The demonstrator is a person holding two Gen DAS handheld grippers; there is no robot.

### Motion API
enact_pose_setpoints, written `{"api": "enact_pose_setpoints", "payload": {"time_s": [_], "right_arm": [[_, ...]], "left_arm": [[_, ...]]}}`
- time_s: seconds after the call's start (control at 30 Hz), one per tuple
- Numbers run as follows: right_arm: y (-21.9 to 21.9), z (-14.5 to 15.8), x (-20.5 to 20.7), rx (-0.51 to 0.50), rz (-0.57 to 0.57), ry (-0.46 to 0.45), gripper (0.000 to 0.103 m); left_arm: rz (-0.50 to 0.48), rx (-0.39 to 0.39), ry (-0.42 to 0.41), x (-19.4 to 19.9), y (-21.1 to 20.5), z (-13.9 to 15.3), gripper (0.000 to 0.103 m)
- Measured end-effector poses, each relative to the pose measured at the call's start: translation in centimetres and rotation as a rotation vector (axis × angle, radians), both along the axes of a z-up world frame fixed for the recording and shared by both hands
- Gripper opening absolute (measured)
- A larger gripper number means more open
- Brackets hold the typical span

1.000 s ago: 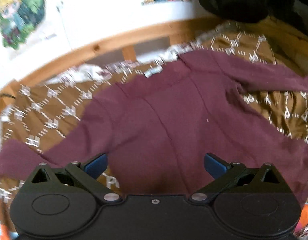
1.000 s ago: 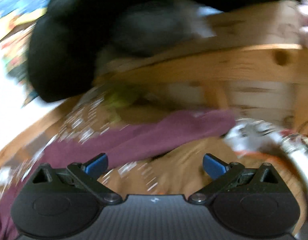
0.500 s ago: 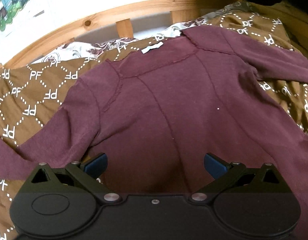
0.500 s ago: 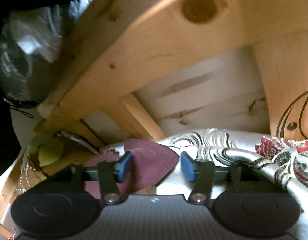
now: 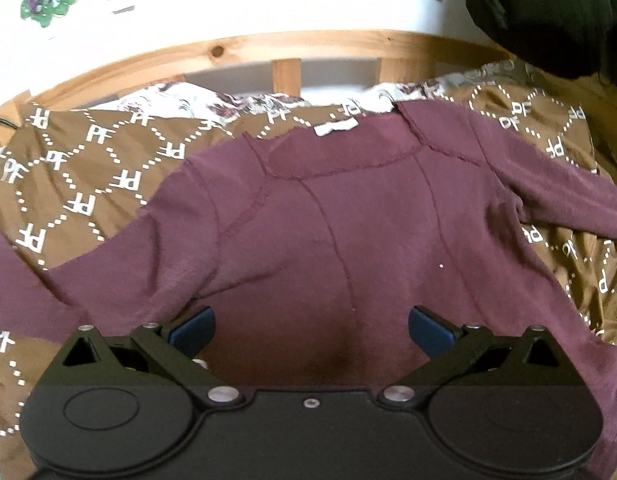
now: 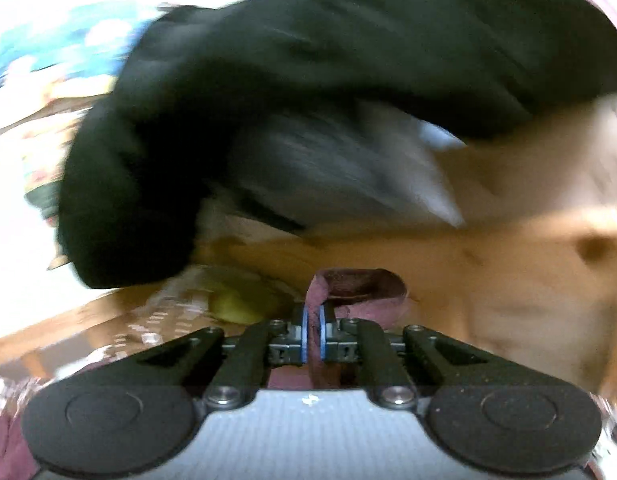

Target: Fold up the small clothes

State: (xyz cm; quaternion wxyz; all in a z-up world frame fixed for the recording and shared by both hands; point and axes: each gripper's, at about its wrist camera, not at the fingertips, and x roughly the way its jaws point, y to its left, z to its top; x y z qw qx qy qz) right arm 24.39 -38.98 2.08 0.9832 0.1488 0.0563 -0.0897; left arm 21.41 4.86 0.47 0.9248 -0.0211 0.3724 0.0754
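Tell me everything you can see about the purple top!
The top is a dark purple-red, long-sleeved, soft knit with raised seams and a small white label at the neck. It lies spread flat on a brown blanket printed with white letters, sleeves out to both sides. The open left hand-held gripper hovers over its lower part. The right hand-held gripper is shut on a sleeve cuff, lifting it.
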Motion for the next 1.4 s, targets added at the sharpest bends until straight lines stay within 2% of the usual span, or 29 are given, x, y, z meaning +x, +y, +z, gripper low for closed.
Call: {"api": "enact_pose_setpoints", "payload": {"time_s": [0.2,0.33,0.37,0.5,0.63,0.73,0.77,0.9,0.97,1.0,1.03,1.1,1.2,1.23,1.33,1.4], "right_arm": [[8.9,5.2,1.6,-0.207,0.248,-0.095,0.005],[16.1,6.2,1.9,-0.309,0.46,-0.125,0.005],[18.2,6.1,0.9,-0.34,0.512,-0.128,0.005],[25.5,3.9,0.3,-0.481,0.721,-0.098,0.005],[31.0,-0.2,-1.9,-0.607,0.915,-0.001,0.005],[33.4,-3.1,-3.1,-0.642,1.029,0.093,0.005],[34.1,-3.9,-4.5,-0.653,1.053,0.111,0.005],[35.3,-6.5,-5.7,-0.657,1.121,0.202,0.007],[35.6,-7.1,-6.1,-0.638,1.176,0.241,0.017],[35.4,-7.2,-6.4,-0.629,1.213,0.253,0.034],[35.1,-7.3,-6.6,-0.626,1.24,0.263,0.056],[34.2,-7.3,-7.4,-0.616,1.296,0.272,0.071],[32.2,-6.8,-8.0,-0.603,1.314,0.284,0.075],[31.3,-6.6,-7.8,-0.597,1.298,0.279,0.08],[28.4,-5.6,-6.1,-0.593,1.203,0.274,0.086],[27.0,-5.1,-3.9,-0.622,1.097,0.279,0.087]], "left_arm": [[0.04,0.013,-0.046,-1.7,2.7,1.1,0.102],[0.097,-0.011,-0.057,-2.6,5.4,1.1,0.102],[0.112,-0.019,-0.057,-2.8,6.1,1.0,0.102],[0.182,-0.049,-0.053,-3.5,9.0,0.4,0.102],[0.242,-0.073,-0.046,-4.0,11.5,-0.3,0.102],[0.261,-0.065,-0.044,-4.2,12.5,-0.8,0.102],[0.262,-0.063,-0.043,-4.2,12.6,-0.9,0.102],[0.243,-0.079,-0.05,-4.1,12.7,-1.3,0.102],[0.226,-0.094,-0.062,-3.8,12.5,-1.2,0.102],[0.218,-0.1,-0.068,-3.7,12.3,-1.2,0.102],[0.209,-0.107,-0.078,-3.5,12.2,-1.1,0.102],[0.189,-0.12,-0.099,-3.2,11.7,-0.9,0.102],[0.144,-0.152,-0.123,-2.5,10.9,-0.8,0.102],[0.124,-0.176,-0.118,-2.2,10.5,-0.9,0.102],[0.042,-0.208,-0.121,-1.3,8.9,-1.2,0.102],[-0.005,-0.189,-0.091,-0.4,7.5,-2.1,0.102]]}}
